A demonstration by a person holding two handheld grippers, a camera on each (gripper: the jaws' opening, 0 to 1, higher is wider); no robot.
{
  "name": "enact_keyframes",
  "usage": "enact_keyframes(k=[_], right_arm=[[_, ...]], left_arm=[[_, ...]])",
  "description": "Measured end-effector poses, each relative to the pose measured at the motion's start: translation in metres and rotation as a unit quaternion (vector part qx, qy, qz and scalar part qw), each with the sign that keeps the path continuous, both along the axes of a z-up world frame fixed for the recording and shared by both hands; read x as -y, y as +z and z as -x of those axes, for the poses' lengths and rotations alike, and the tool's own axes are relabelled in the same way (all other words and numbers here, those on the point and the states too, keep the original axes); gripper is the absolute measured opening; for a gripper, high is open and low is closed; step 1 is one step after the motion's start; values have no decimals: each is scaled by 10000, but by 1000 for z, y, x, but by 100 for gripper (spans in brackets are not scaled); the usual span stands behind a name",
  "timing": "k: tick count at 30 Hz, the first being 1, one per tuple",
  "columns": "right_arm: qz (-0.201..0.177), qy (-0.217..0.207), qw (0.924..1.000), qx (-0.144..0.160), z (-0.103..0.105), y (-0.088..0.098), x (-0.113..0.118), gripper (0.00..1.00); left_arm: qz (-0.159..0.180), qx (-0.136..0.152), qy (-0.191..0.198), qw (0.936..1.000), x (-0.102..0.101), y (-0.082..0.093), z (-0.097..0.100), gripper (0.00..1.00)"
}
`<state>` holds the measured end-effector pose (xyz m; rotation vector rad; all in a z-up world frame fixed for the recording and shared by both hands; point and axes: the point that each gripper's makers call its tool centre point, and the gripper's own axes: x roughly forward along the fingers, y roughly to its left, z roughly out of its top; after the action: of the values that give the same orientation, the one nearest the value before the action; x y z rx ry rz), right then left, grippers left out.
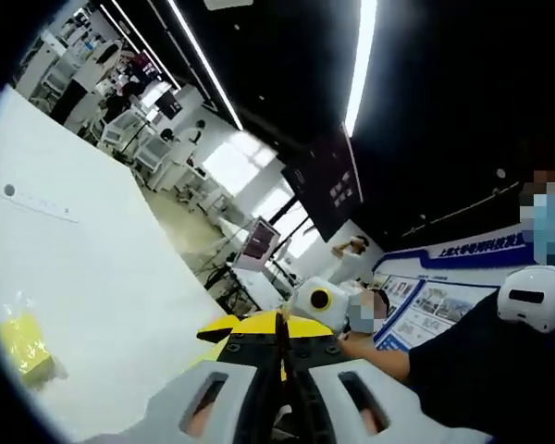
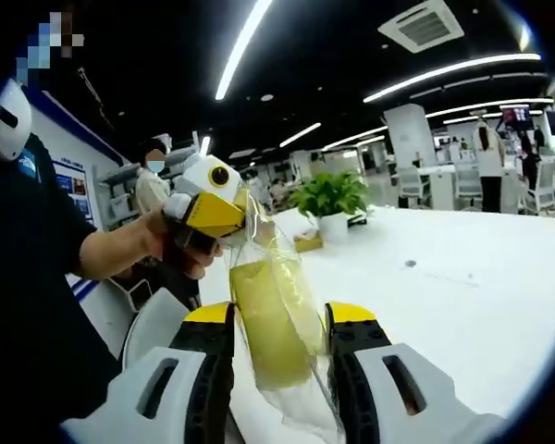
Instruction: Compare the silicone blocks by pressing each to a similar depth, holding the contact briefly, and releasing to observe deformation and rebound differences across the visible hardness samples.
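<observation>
A yellow-green silicone block (image 2: 268,324) in a clear plastic bag hangs upright over the white table (image 2: 462,287). My right gripper (image 2: 279,324) has a yellow-tipped jaw against each side of the block and squeezes it. My left gripper (image 2: 224,222), held in a person's hand, pinches the top of the same bag from above. In the left gripper view my left gripper (image 1: 282,328) has its yellow tips pressed together. A second yellow block (image 1: 23,347) in its own bag lies on the table (image 1: 102,250) at the lower left.
A potted green plant (image 2: 331,199) and a small box (image 2: 307,242) stand at the table's far side. The person's dark-sleeved arm (image 2: 37,268) fills the left. Desks, chairs and standing people are in the background.
</observation>
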<state>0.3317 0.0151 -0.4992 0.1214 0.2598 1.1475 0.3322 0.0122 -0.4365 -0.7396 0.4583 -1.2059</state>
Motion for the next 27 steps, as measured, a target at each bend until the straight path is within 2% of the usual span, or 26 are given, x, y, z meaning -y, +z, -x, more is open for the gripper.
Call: enact_keyframes(k=[7, 11, 13, 19, 22, 27], right_arm=[[156, -324, 9993, -108, -4, -12, 24, 51], [-22, -559, 9984, -41, -9, -5, 31, 67], [3, -578, 9983, -15, -10, -3, 31, 71], [88, -469, 9988, -67, -2, -3, 26, 73], [128, -481, 9987, 119, -1, -2, 27, 76], [-56, -479, 9988, 66, 1, 4, 32, 69]], left_arm=[[52, -121, -17, 9999, 7, -6, -8, 0], [79, -192, -35, 9998, 9, -10, -11, 0], [88, -246, -20, 9997, 8, -13, -13, 0], [2, -362, 38, 9993, 8, -28, -23, 0], [-12, -429, 56, 9991, 7, -34, -27, 0], [-75, -508, 25, 9987, 14, -46, -33, 0]])
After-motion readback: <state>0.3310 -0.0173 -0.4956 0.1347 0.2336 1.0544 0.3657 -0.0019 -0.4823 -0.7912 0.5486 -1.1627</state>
